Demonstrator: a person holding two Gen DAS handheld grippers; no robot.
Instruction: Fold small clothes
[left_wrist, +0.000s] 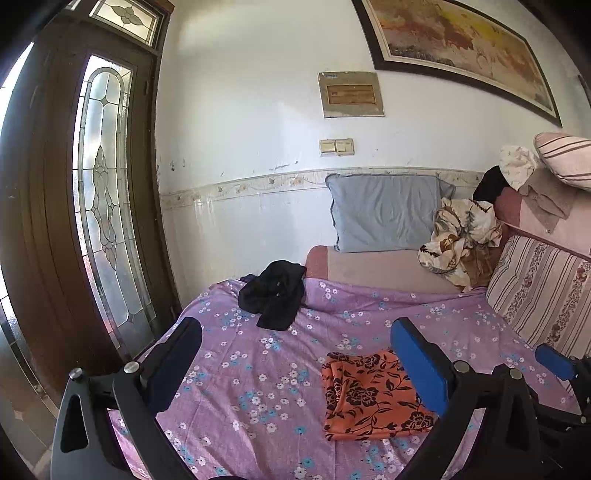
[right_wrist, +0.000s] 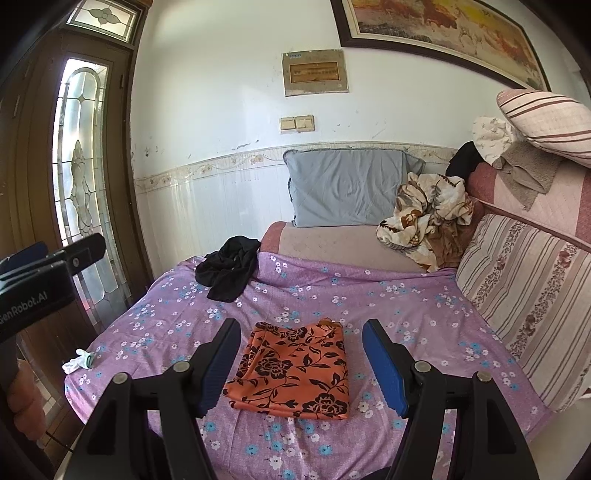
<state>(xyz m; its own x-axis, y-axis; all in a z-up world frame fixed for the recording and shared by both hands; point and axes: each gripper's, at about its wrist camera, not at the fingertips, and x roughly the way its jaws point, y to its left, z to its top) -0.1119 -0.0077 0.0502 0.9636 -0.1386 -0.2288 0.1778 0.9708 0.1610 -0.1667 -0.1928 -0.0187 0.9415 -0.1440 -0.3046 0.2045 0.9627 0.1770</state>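
Bedding comes first: a purple floral sheet (right_wrist: 388, 306) covers the couch-bed, with a grey pillow (right_wrist: 343, 188) against the far wall and a striped cushion (right_wrist: 524, 284) along the right side. On the sheet, well apart from each other, lie two garments. The black garment (right_wrist: 229, 271) sits crumpled near the far left corner, partly draped over the sheet's raised fold, with no clear long axis. The orange floral cloth (right_wrist: 295, 369) lies flat near the front edge as a neat, roughly rectangular packet, its slightly longer side running away from the cameras toward the wall. By that shape it looks already folded, so the step in hand is likely the changeover between pieces. The next move would call for reaching across to the black garment, lifting it and spreading it flat before any fold. A small white item (right_wrist: 79, 360) rests at the sheet's left edge. The right gripper (right_wrist: 299, 363) hangs above the orange cloth with jaws spread and nothing between them; the left gripper (left_wrist: 295, 360) likewise stands open and empty, the cloth just beside its right finger.
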